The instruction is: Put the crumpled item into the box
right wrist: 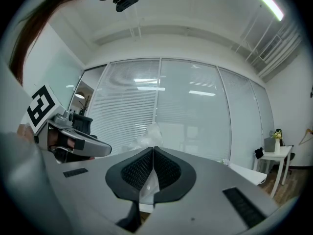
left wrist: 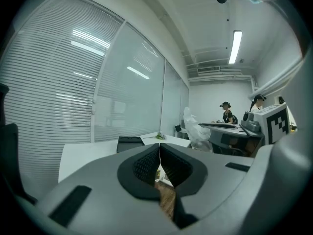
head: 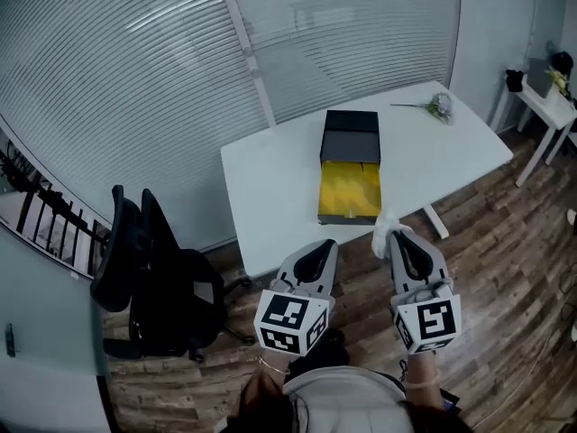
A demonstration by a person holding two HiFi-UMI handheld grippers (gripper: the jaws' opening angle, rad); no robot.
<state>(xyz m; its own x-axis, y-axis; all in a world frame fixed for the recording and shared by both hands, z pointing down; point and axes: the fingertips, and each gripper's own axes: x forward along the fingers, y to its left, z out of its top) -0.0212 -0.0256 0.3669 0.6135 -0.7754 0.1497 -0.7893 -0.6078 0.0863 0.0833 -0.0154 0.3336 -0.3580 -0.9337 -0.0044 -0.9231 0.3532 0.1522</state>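
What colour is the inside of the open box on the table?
Yellow inside the box; the head view shows it best.

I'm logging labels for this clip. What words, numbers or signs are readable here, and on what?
No readable words or numbers anywhere.
Marker cubes on the left tool and right tool: black-and-white square patterns only, no text.
The box: no label visible.
The crumpled item held in the right tool: no print visible.

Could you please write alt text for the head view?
The right gripper holds a crumpled white plastic item near the front edge of a white table, where an open black box with a yellow lining sits. The left gripper is shut and empty.
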